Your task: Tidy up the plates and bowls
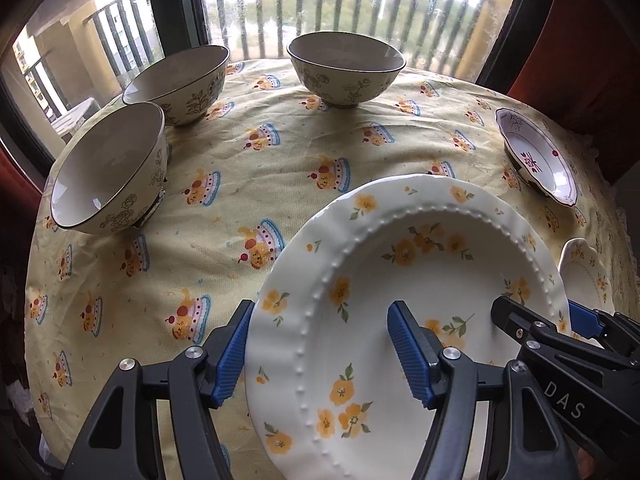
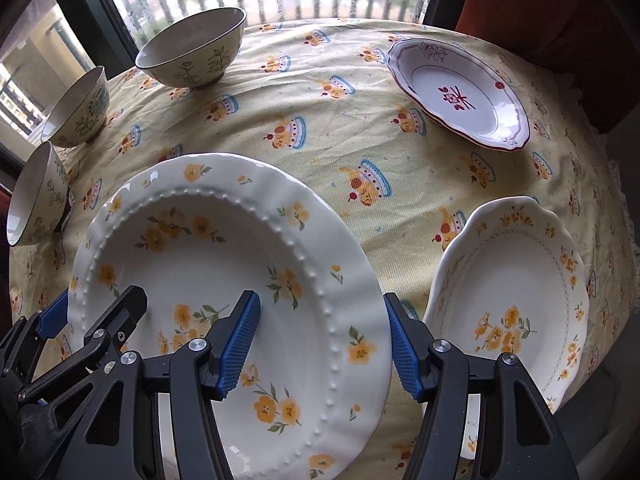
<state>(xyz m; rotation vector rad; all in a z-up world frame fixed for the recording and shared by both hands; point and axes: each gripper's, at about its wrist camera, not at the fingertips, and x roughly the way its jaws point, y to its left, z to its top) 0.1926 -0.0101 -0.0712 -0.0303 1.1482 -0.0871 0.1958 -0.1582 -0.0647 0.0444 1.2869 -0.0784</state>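
A large white plate with yellow flowers [image 1: 400, 280] lies near the table's front edge; it also shows in the right wrist view [image 2: 208, 264]. My left gripper [image 1: 324, 354] is open, its fingers straddling the plate's left rim. My right gripper [image 2: 322, 346] is open, its fingers straddling the plate's right rim; it appears in the left wrist view [image 1: 536, 318]. Three cream floral bowls [image 1: 112, 168] [image 1: 180, 84] [image 1: 346, 66] stand at the far left. A red-trimmed plate [image 2: 460, 96] sits far right. A scalloped yellow-flower plate [image 2: 516, 292] lies right of the large plate.
The table wears a yellow cloth with cake prints [image 1: 248, 184]. A window with railing [image 1: 340, 4] runs behind the table. A red chair back [image 2: 552, 12] stands at the far right. The table's edge falls away at the left and right.
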